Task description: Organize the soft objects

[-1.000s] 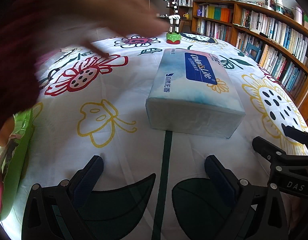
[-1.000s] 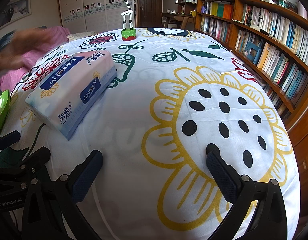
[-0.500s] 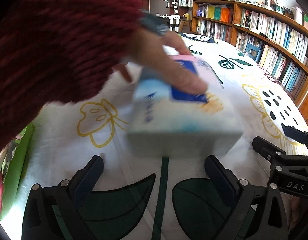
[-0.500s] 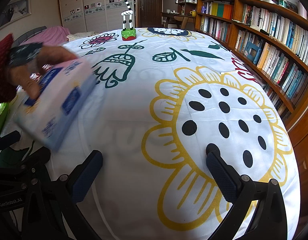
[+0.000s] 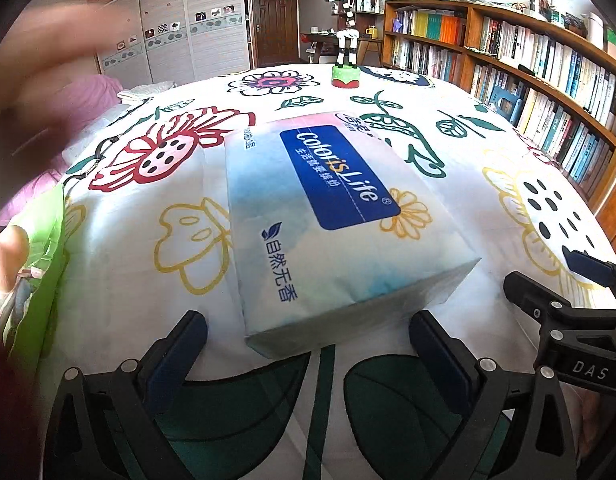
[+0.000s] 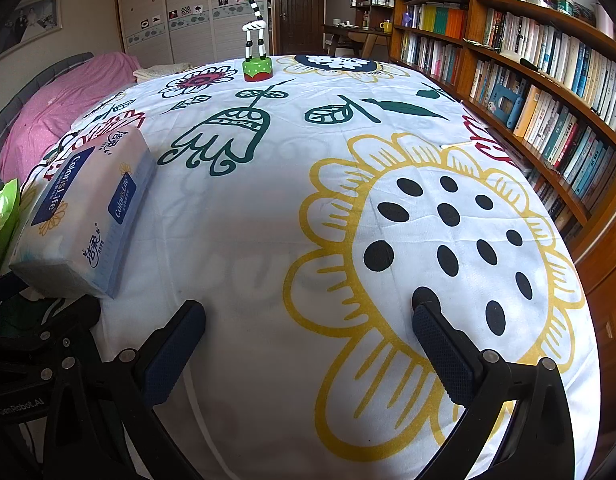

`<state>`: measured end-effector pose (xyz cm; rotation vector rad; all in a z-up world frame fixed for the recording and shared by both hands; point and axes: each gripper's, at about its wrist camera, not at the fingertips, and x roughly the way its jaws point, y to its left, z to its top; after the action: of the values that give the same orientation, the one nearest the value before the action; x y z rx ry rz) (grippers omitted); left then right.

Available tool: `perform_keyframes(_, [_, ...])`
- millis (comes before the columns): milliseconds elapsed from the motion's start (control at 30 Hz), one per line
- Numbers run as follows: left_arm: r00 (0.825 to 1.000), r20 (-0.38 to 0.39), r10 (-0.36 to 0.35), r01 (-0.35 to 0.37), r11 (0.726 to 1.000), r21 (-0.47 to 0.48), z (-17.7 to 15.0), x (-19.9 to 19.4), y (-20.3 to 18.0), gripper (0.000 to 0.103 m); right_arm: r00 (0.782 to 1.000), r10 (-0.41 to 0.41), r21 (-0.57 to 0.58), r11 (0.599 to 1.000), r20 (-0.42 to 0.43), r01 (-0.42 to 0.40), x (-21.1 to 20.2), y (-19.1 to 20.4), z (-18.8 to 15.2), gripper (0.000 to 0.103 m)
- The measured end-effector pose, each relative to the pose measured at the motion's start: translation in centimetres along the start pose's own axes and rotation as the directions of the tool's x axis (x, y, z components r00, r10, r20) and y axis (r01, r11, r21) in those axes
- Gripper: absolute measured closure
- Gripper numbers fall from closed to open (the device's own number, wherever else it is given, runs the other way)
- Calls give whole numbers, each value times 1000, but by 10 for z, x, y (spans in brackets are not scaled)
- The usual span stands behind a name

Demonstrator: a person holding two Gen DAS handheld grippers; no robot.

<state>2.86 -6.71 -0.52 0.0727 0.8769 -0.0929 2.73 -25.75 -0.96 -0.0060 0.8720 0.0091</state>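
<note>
A soft pack of tissues (image 5: 331, 220) in white-blue wrap with a dark blue label lies flat on the flowered tablecloth, one corner reaching just in front of my left gripper (image 5: 308, 344). That gripper is open, nothing between its fingers. In the right wrist view the same pack (image 6: 88, 208) sits at the far left. My right gripper (image 6: 308, 332) is open over the yellow sunflower print, well to the right of the pack. A blurred hand (image 5: 48, 72) hovers at the upper left of the left wrist view, apart from the pack.
A toy giraffe on a green base (image 6: 256, 40) stands at the far side of the table (image 6: 292, 208). A green bag (image 5: 44, 248) hangs at the left edge. Bookshelves (image 6: 527, 80) line the right side. A pink bed (image 6: 64, 108) is at the back left.
A hand in a dark red sleeve picked up the tissue pack, set it down closer to my left gripper and turned askew, then let go and pulled back left. Both grippers stayed still.
</note>
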Motion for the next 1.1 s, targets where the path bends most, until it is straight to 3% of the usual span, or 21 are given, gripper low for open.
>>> perform_keyframes(800, [1000, -1, 2, -2, 1000, 0, 0, 1, -1, 0, 1000, 0, 1, 1000, 0, 0, 0, 0, 0, 0])
perform_keyframes(1100, [1000, -21, 9, -10, 999, -35, -12, -12, 16, 0, 1000, 17, -28, 999, -21, -17, -5, 9, -5, 0])
